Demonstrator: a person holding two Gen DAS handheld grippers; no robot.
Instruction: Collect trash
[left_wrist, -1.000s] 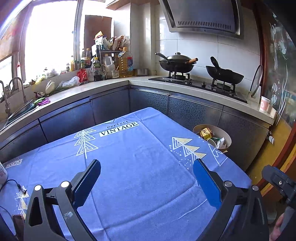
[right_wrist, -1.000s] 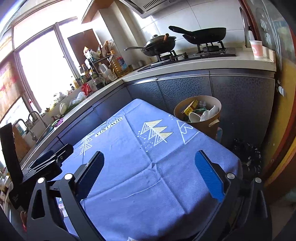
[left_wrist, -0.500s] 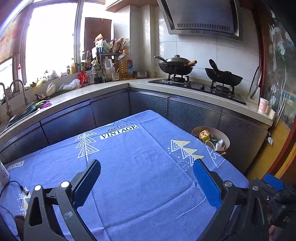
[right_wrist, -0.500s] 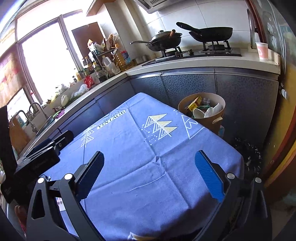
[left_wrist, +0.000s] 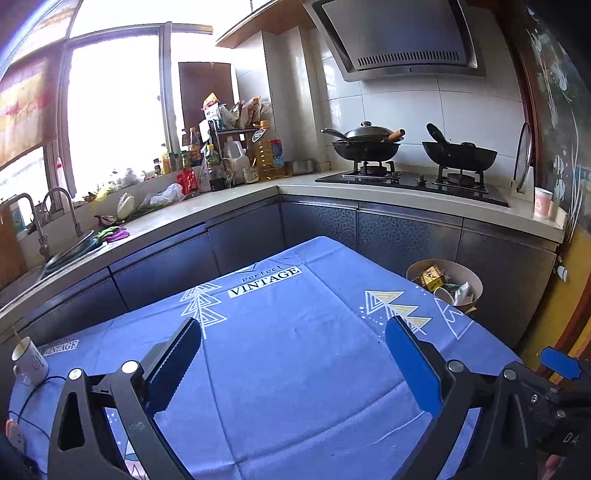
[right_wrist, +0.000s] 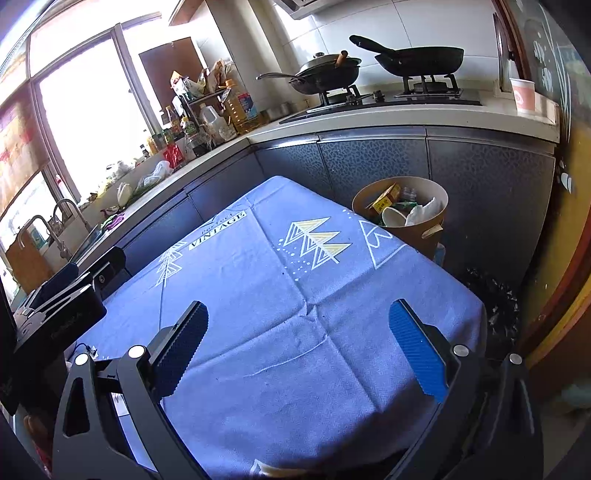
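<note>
A round brown trash bin (left_wrist: 474, 280) (right_wrist: 432, 221) stands on the floor past the far right corner of the table, holding a yellow box, a paper cup and crumpled paper. My left gripper (left_wrist: 295, 334) is open and empty above the blue tablecloth (left_wrist: 295, 350). My right gripper (right_wrist: 299, 325) is open and empty above the same cloth (right_wrist: 280, 295), nearer the bin. The left gripper shows at the left edge of the right wrist view (right_wrist: 62, 295); the right one shows at the lower right of the left wrist view (left_wrist: 554, 373).
A white cup (left_wrist: 29, 360) with a stick stands at the table's left edge beside a thin cable. Dark cabinets and a counter with stove, pans (left_wrist: 369, 146), bottles and a sink run behind the table. A pink paper cup (right_wrist: 522, 96) sits on the counter's right end.
Both grippers have drawn back and risen slightly, so more of the table and the white cup come into view. Both stay open and empty.
</note>
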